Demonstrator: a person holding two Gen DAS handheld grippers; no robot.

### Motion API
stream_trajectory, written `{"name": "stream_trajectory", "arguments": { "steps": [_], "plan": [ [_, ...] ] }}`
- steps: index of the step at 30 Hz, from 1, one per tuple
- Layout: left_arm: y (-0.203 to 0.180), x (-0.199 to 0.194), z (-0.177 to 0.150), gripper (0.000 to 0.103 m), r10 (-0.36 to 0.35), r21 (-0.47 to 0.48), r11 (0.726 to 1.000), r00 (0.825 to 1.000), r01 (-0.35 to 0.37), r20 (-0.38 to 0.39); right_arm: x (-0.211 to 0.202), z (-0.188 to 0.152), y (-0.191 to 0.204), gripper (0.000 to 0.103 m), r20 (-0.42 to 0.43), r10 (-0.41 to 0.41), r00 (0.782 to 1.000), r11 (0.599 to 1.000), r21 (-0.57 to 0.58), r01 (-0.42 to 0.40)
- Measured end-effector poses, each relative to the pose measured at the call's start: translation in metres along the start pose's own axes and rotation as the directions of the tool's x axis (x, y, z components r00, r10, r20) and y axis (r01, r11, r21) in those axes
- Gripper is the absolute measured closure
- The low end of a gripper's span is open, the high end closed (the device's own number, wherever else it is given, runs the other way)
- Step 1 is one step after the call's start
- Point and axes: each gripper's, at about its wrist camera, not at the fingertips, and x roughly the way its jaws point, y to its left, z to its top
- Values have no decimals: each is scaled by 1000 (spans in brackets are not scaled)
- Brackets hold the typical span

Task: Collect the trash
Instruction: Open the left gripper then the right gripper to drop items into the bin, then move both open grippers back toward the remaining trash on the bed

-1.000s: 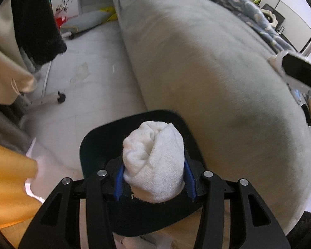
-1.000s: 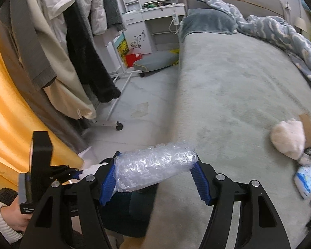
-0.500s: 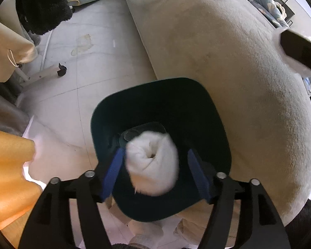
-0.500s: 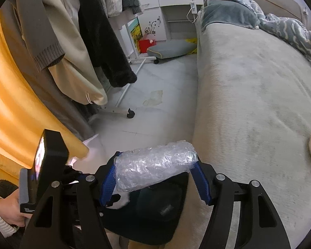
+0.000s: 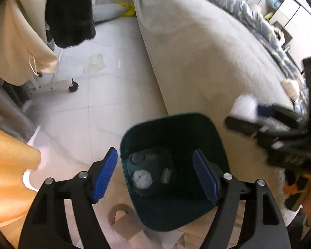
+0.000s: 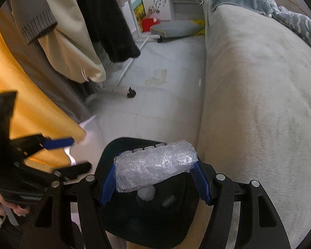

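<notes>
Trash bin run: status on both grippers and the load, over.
Left gripper opening, empty, over the bin. White wad on the bin floor. Right gripper holds bubble wrap above the bin. Nothing blocking.

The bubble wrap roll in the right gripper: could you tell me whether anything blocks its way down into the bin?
Nothing visible does. The bubble wrap roll, held by the right gripper, sits right above the dark green bin, whose mouth is open. The left gripper stands off to the side.

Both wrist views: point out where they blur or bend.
Left wrist view: the right tool at the right edge is motion-smeared; the bin stays fairly sharp. Right wrist view: the left tool is smeared; the bubble wrap is crisp. Fisheye bows the bed in both.
</notes>
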Motion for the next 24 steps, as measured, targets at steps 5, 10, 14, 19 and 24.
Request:
{"name": "stream_trajectory", "arguments": {
  "steps": [5, 10, 14, 19, 24],
  "plan": [
    [8, -13, 6, 26, -11, -3, 1000, 998, 11, 65, 19, -4, 4, 37, -54, -3, 999, 1000, -14, 2],
    [11, -26, 10, 27, -20, 11, 1000, 992, 18, 128, 35, -7, 12, 37, -100, -7, 995, 999, -34, 3],
    [12, -35, 12, 28, -33, 28, 999, 985, 29, 168, 46, -12, 17, 37, -142, -8, 990, 999, -47, 1],
    [13, -44, 15, 33, -57, 30, 998, 975, 51, 215, 57, -20, 21, 35, -194, -7, 981, 998, -68, -7],
    [9, -55, 19, 34, -75, 47, 997, 961, 65, 265, 63, -26, 25, 23, -238, -9, 971, 996, -92, -13]
  ]
}}
